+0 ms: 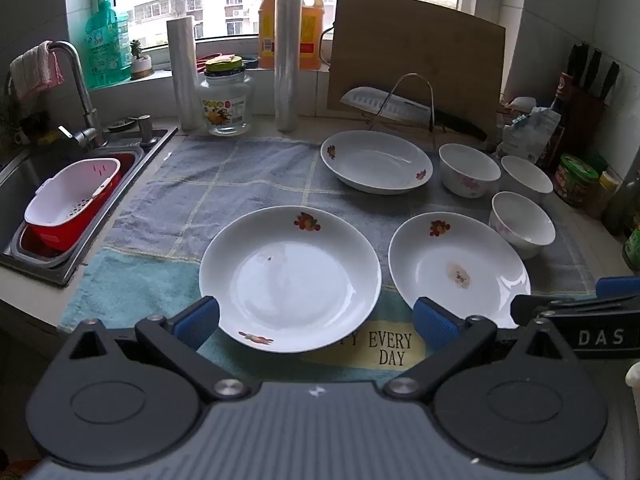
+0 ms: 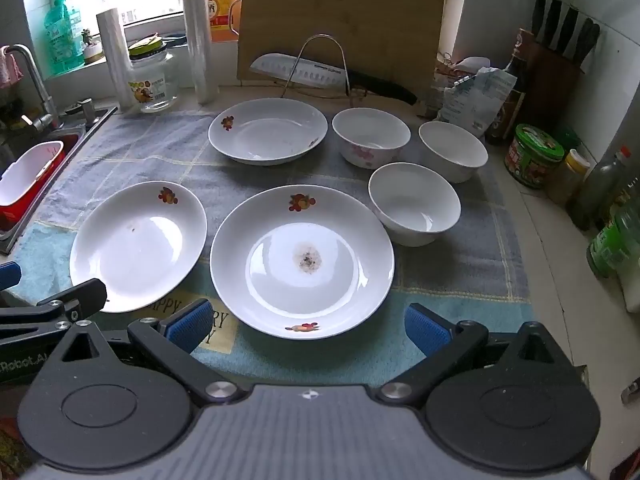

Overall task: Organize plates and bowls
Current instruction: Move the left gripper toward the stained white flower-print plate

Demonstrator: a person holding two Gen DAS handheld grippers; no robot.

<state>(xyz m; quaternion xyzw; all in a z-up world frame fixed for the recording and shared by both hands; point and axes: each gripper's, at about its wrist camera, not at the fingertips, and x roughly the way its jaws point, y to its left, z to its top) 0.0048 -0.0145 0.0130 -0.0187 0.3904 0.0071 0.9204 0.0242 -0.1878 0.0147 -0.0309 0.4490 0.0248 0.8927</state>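
Note:
Three white plates with fruit prints lie on a blue towel (image 1: 240, 184): a near-left plate (image 1: 290, 278) (image 2: 138, 246), a near-right plate (image 1: 460, 268) (image 2: 302, 262) with a brown stain in its middle, and a far plate (image 1: 376, 162) (image 2: 268, 132). Three white bowls stand to the right: one (image 2: 372, 136), one (image 2: 454, 150), one (image 2: 414, 202). My left gripper (image 1: 316, 322) is open and empty, its fingers either side of the near-left plate's front rim. My right gripper (image 2: 306, 328) is open and empty at the stained plate's front rim.
A sink (image 1: 24, 184) with a red and white colander (image 1: 72, 200) lies at the left. A cutting board (image 2: 340, 20), knife on a wire rack (image 2: 320, 72), jar (image 1: 226, 100), rolls and oil bottles stand behind. Jars, bottles and a knife block (image 2: 560, 52) line the right.

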